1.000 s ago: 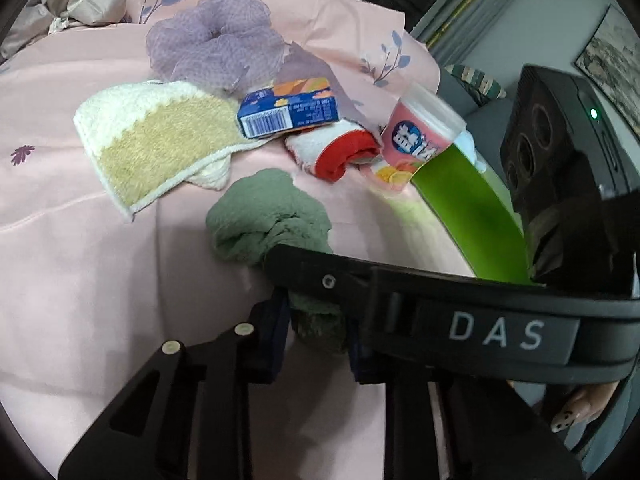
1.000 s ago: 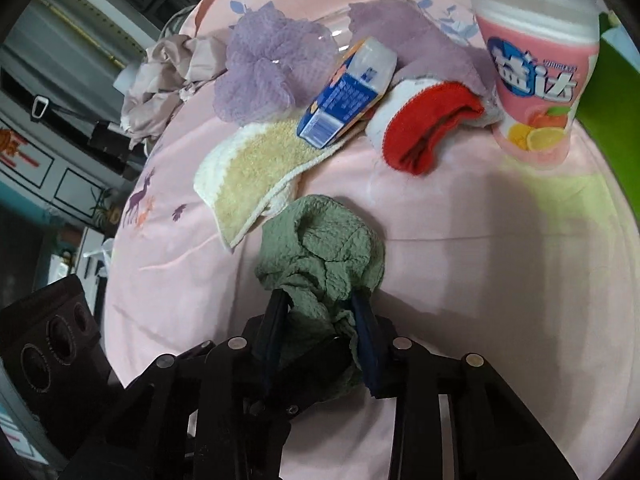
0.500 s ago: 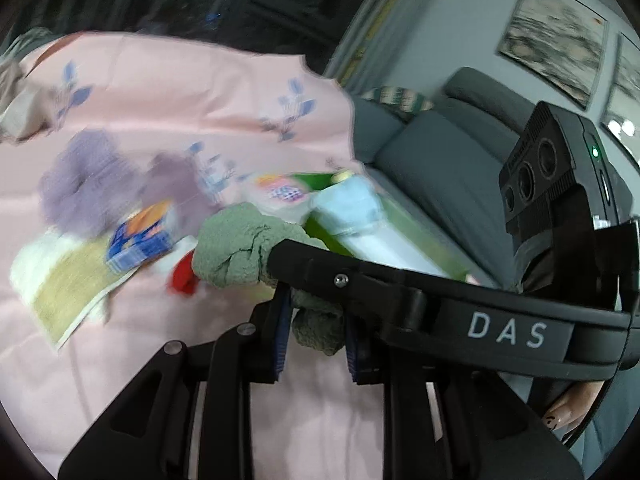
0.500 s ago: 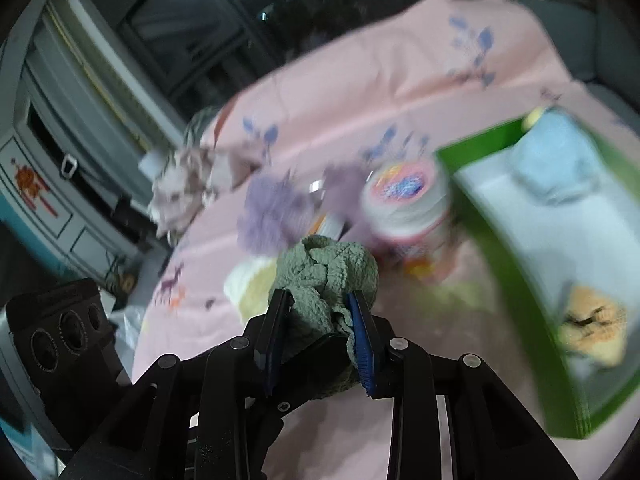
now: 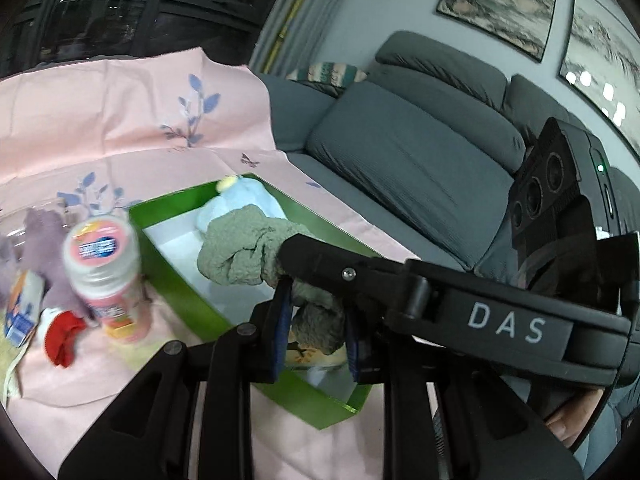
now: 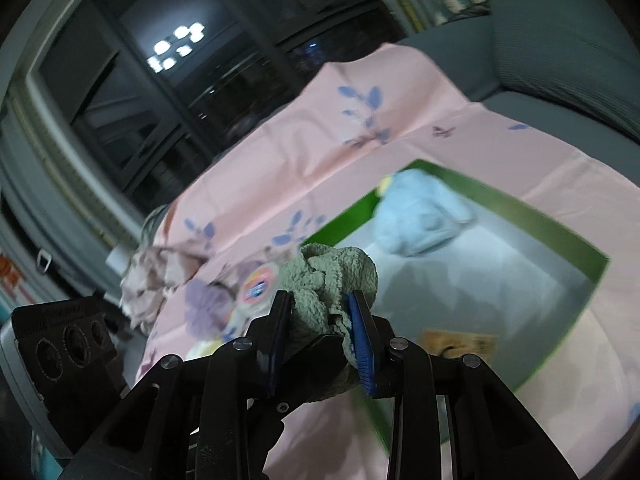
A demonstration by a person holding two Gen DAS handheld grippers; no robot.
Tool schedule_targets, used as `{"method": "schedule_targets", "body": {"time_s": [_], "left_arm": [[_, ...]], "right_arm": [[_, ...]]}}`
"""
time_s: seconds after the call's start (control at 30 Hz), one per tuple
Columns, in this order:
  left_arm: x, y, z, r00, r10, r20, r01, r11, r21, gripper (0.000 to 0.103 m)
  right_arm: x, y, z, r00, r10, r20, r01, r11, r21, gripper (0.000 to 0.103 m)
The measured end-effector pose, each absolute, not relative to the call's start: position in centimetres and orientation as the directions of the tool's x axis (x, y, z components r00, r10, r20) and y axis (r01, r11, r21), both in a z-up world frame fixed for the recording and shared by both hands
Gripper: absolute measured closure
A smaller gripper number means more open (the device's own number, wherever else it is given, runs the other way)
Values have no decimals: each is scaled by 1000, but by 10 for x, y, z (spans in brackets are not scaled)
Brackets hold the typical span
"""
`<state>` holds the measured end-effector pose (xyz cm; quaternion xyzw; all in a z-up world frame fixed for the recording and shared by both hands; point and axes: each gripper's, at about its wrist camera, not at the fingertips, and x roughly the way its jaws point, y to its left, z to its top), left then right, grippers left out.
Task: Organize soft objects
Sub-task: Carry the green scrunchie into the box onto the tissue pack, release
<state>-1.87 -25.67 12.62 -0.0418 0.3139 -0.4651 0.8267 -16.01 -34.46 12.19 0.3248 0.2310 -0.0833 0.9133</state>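
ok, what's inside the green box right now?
Green box holds a light blue soft item at the far end and a tan item, half hidden behind the held green cloth.

The green box (image 5: 176, 268) lies open-topped in the middle of the left wrist frame, and the white floor between the pale blue soft toy (image 5: 248, 204) at its far end and the tan item (image 6: 460, 344) near its close end, lower right in the right wrist frame, is bare. At the left of the left wrist frame the pink bottle (image 5: 110, 280) stands upright just beside the box's long wall, with the red and white cloth (image 5: 60, 336) and a small carton (image 5: 20, 312) crowded next to it. The pink sheet (image 5: 100, 120) in the upper left lies flat, while the grey sofa (image 5: 420, 152) rises behind the box at upper right.
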Motion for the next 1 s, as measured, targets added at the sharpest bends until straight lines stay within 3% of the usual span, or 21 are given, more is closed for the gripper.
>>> {"method": "schedule_targets", "body": {"time_s": [0.77, 1.0], "left_arm": [[-1, -308, 94, 242, -747, -620, 726, 563, -394, 82], [-2, -309, 96, 260, -729, -633, 726, 580, -370, 75]], "right_arm": [[-162, -387, 91, 794, -121, -595, 504, 678, 535, 70], [-166, -389, 92, 784, -146, -603, 527, 670, 523, 70]]}}
